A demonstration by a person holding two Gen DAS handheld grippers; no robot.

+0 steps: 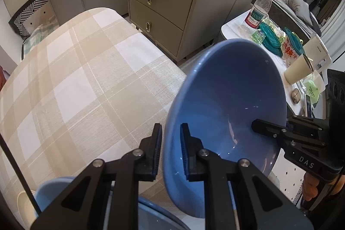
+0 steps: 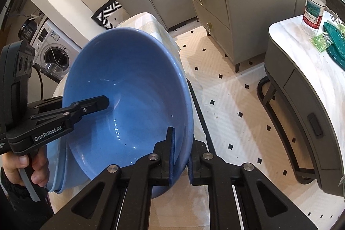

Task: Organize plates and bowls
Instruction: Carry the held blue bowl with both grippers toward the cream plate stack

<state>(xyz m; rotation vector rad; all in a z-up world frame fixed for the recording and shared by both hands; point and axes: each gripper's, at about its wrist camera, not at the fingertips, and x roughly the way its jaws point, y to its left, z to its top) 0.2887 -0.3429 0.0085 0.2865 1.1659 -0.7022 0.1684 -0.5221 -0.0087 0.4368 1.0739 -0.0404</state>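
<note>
progress: early, we reckon | left gripper (image 1: 170, 151) and right gripper (image 2: 180, 156) both clamped tight on opposite rims of the blue bowl (image 2: 129, 100), tilted up between them | more blue dishes (image 1: 54, 189) just under left claw, unsorted | stacking still to do
</note>
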